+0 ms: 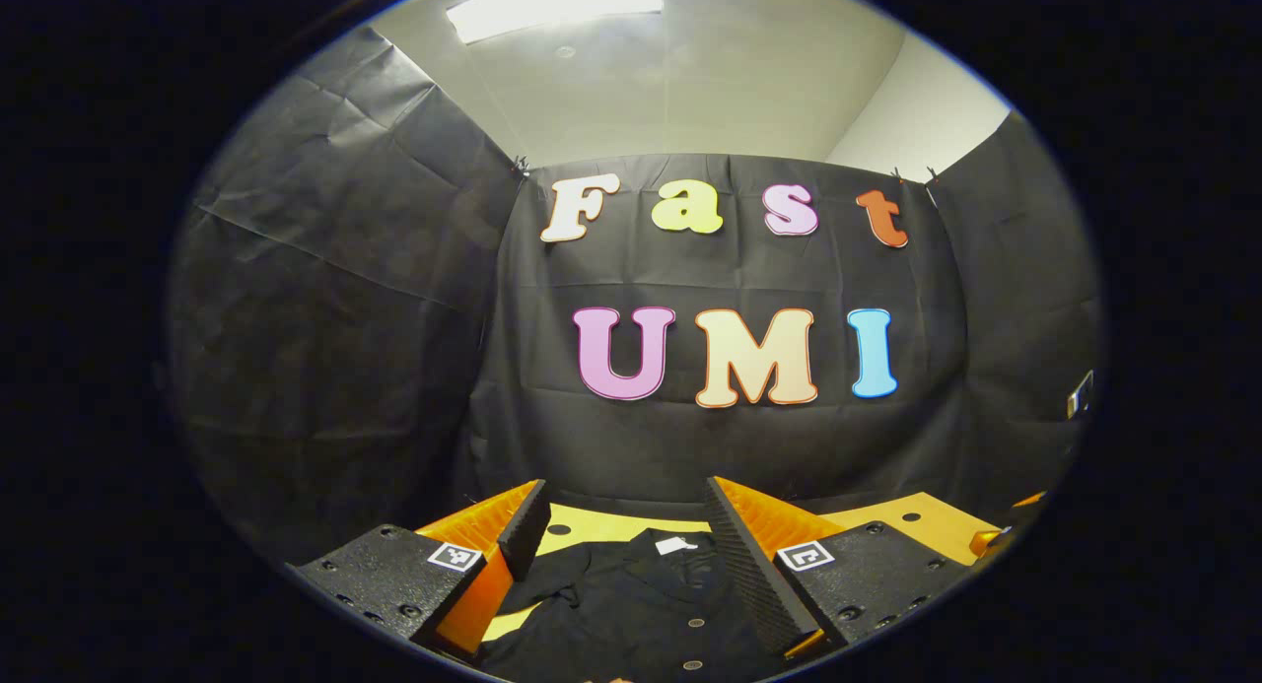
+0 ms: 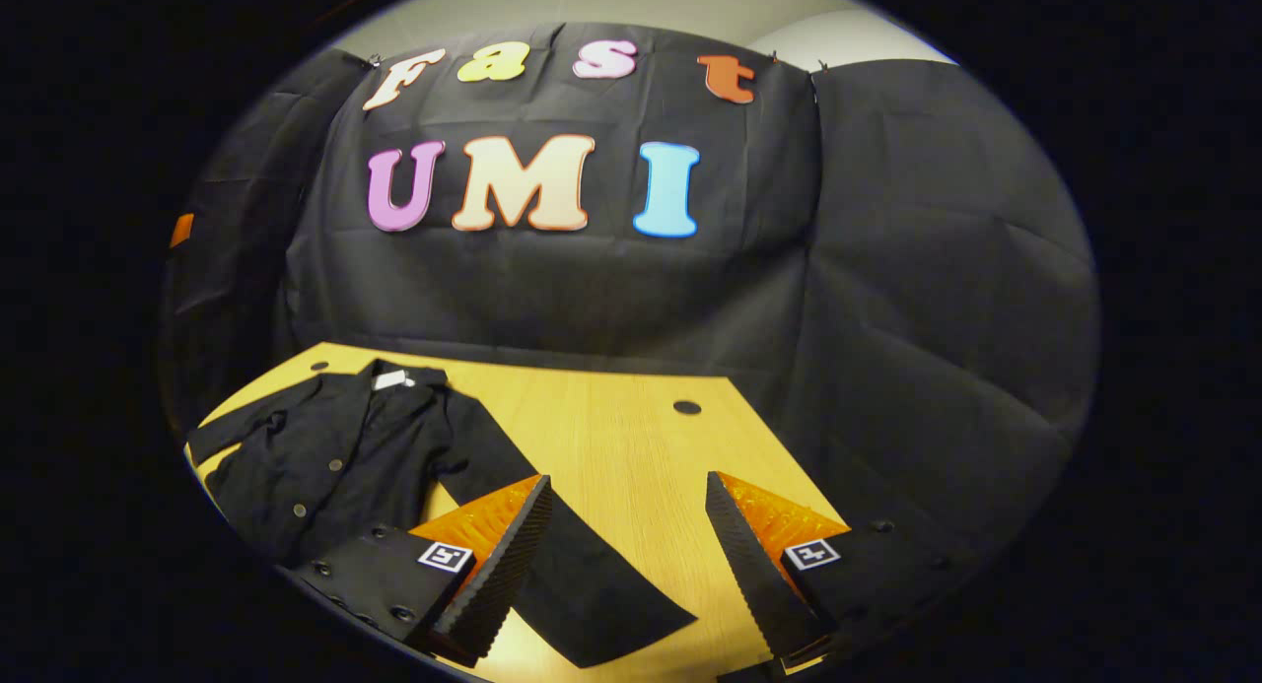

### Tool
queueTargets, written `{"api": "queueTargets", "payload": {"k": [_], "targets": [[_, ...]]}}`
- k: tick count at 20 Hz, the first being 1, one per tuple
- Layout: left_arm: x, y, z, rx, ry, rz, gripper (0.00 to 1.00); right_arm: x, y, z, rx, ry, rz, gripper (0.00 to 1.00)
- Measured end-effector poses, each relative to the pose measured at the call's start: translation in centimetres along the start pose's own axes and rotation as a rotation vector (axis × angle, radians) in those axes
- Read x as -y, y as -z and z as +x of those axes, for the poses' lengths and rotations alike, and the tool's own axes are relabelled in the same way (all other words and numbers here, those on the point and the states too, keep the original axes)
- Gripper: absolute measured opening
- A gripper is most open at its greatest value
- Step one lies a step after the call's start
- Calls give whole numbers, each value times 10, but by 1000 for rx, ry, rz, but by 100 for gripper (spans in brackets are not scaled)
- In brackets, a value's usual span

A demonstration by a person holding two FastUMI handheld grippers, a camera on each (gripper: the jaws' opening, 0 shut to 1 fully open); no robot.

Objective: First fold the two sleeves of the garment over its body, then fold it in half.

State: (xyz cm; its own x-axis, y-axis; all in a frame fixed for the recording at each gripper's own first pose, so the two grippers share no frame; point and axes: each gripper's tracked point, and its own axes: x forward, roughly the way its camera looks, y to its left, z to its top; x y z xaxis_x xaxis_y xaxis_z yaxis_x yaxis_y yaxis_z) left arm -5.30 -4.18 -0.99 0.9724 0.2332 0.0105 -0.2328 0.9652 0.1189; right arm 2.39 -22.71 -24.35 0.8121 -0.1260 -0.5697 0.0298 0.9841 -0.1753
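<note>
Table: a pale yellow wooden tabletop (image 2: 611, 446) with small dark round holes carries everything; bare wood lies between the right gripper's fingers.
Garment: a black button-front shirt of thin cloth (image 2: 325, 466) lies flat, face up, at the table's left in the right gripper view, collar toward the wall; in the left gripper view the same shirt (image 1: 631, 604) sits directly below and between the fingers.
Sleeve: the long black sleeve (image 2: 572, 565) runs out diagonally from the shoulder toward the near edge, unfolded, its cuff end lying between the right gripper's fingers.
Other sleeve: bunched at the shirt's far left (image 2: 232, 432); its exact lie is hard to tell.
Left gripper: the left gripper (image 1: 626, 565) hangs over the shirt's chest, jaws spread wide, holding nothing.
Right gripper: the right gripper (image 2: 621, 565) hovers over the outstretched sleeve, jaws apart, nothing clamped.
Stage: judged as the start; neither sleeve is folded yet.
Doing it well: pinch the outstretched sleeve close to the cuff, taking a single layer, lift only enough to clear the table, then carry it across the button line and lay it flat without dragging the body.
Risk: thin cloth may slip or wrinkle if gripped too shallow.
Collar label: a small white tag (image 2: 392, 378) marks the neck.
</note>
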Motion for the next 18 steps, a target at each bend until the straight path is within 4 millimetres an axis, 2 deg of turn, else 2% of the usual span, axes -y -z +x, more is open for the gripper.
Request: {"api": "queueTargets", "payload": {"k": [3, 6, 8, 15, 18], "targets": [[10, 6, -7, -18, -9, 9, 92, 5, 39, 15, -105, -27, -31, 100], [17, 9, -12, -34, -5, 19, 92, 1, 73, 24, -204, -86, -8, 100], [17, 8, -11, -36, -11, 35, 92, 5, 99, 19, -266, -97, 14, 100], [22, -3, -3, -15, -8, 89, 92, 21, 150, 26, -395, -69, -13, 99], [20, -1, 2, -15, -7, 82, 92, 14, 174, 22, -491, -117, -19, 100]]}}
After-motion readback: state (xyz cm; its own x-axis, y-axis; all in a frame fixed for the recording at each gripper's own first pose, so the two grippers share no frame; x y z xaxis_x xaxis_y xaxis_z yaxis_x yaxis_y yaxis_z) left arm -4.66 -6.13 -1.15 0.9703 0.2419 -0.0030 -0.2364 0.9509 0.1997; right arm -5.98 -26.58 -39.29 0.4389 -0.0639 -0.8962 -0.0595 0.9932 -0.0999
